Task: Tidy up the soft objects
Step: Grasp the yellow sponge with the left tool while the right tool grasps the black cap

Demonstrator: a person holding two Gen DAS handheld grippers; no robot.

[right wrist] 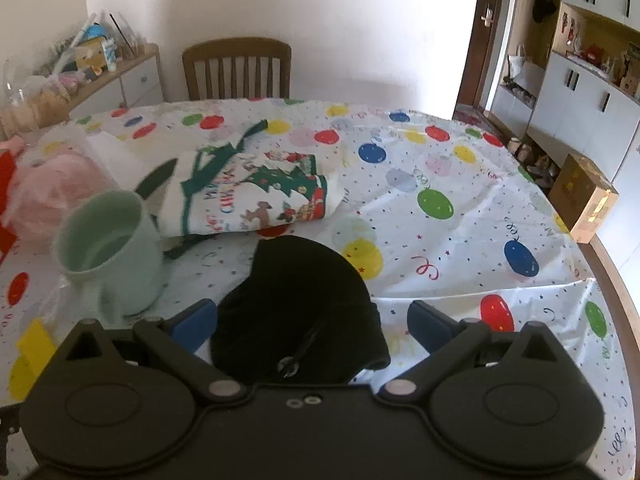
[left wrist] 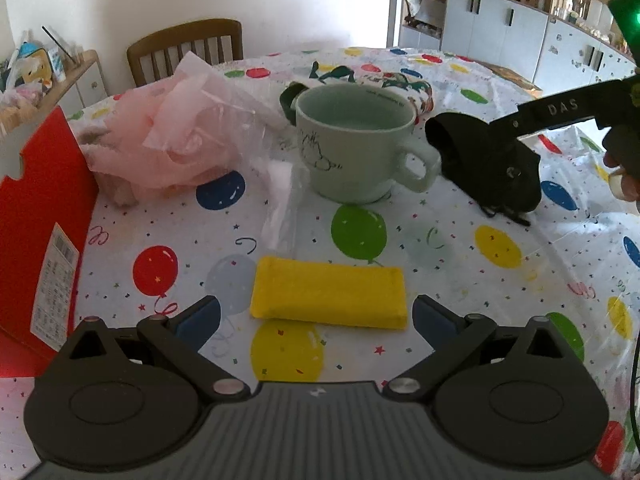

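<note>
Left tongs point(left wrist: 316, 312) released, spread on either side of yellow cloth point(left wrist: 328, 293) lying flat on bench point(left wrist: 440, 248). Right tongs point(right wrist: 312, 320) released, straddling black pouch point(right wrist: 298, 308); pouch near edge hidden under tool body. Mug point(left wrist: 356, 142) handle just beside pouch.

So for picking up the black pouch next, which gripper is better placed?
Probably the right gripper: its open jaws already flank the black pouch, next to the mug. The left gripper, also open, faces the yellow cloth instead.
</note>
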